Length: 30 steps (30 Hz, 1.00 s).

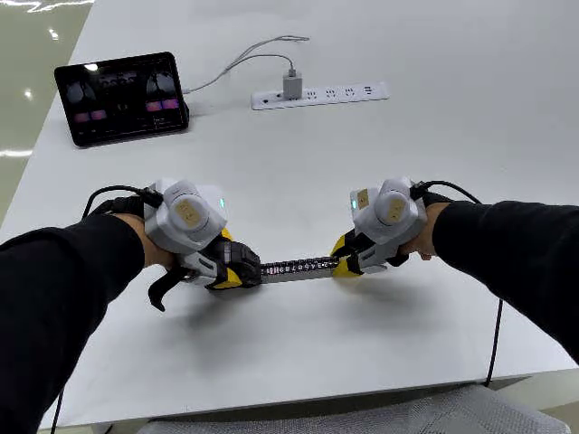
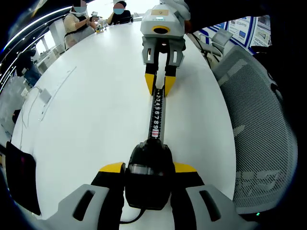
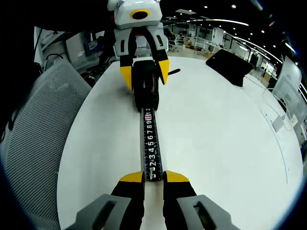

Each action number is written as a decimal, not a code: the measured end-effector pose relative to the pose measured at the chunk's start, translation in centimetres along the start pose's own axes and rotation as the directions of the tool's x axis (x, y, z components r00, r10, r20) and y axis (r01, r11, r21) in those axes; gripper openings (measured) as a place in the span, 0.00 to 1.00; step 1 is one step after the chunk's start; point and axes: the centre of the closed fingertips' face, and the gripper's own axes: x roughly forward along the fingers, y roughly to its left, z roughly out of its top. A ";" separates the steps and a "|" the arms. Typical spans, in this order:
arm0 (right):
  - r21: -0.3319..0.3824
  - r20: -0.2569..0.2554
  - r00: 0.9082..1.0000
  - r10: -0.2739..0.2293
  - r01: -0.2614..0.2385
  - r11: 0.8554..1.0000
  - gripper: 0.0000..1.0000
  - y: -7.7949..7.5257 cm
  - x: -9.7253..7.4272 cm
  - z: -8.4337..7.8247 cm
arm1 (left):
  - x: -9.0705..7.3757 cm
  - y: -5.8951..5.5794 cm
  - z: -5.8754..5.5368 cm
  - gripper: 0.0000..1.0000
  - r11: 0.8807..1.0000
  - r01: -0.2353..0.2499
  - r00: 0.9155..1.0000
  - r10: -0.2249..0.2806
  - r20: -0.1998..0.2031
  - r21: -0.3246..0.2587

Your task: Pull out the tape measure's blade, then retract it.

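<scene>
Head view: we hold the blade [image 1: 298, 268] out over the table [image 1: 271, 181].
Our left gripper [image 1: 222, 268] clamps the case [image 1: 242, 264]; our right gripper [image 1: 345, 263], to its right, pinches the blade's end.

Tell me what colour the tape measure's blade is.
The blade is black with white numbers; clearest in the right gripper view.

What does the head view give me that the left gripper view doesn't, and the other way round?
Head view: the person's sleeved arms and the tablet with its screen lit. Left gripper view: people seated at the far end of the table, and the blade numerals sharp enough to read. Both: the tape measure case held in the left gripper, with the blade stretched to the right gripper, jaws shut on its tip.
</scene>
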 end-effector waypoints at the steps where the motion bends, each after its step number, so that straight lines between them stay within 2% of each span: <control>1: 0.001 0.000 1.000 -0.001 0.001 1.000 0.11 0.0 0.0 0.0 | 0.0 0.0 0.0 0.31 1.000 0.000 1.000 0.000 0.000 0.000; 30: 0.011 -0.014 1.000 -0.010 0.010 1.000 0.11 0.0 -1.4 -1.6 | 0.0 0.0 0.0 0.31 1.000 0.000 1.000 0.000 0.001 0.003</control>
